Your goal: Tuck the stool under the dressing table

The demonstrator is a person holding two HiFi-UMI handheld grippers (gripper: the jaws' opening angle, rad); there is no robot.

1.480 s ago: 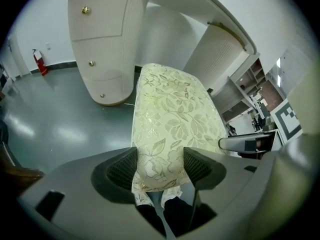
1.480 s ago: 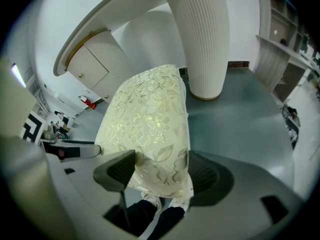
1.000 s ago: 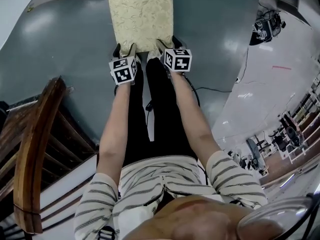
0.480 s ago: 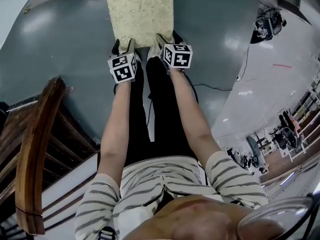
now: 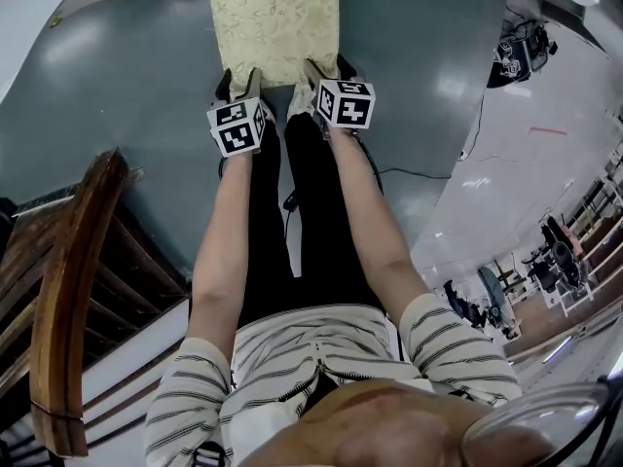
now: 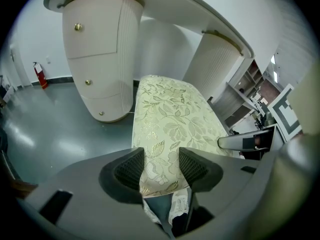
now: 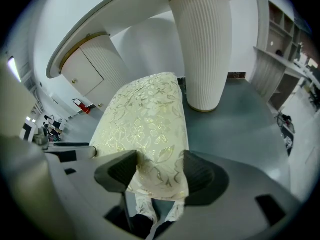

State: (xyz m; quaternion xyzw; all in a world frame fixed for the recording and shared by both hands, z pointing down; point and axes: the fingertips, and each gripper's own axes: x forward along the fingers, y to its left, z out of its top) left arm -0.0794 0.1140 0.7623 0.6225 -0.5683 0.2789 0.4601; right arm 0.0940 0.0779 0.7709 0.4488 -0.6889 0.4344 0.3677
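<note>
- Two near corners of a rectangular stool [image 5: 274, 22], upholstered in cream fabric with a gold leaf pattern, are each caught in a hand-held tool.
- The left gripper [image 6: 161, 160] has just been closing its jaws. The stool's near-left corner sits between them, and both ribbed black pads [image 6: 128, 167] press into the fabric, set fairly wide around the thick cushion.
- The right gripper [image 7: 159, 168] is clamped the same way on the near-right corner, with the fabric pinched between its pads.
- The stool stands on the glossy grey-blue floor [image 5: 127, 125]. Its far end reaches in between the two ribbed pedestals of the white, curved-top dressing table [image 6: 95, 39], while its near end lies out by the person's legs.
- Small gold knobs [image 6: 77, 27] mark the drawers of the left pedestal.
- A brown wooden chair with a curved rail [image 5: 68, 300] stands at the left of the head view, well apart from the stool.
</note>
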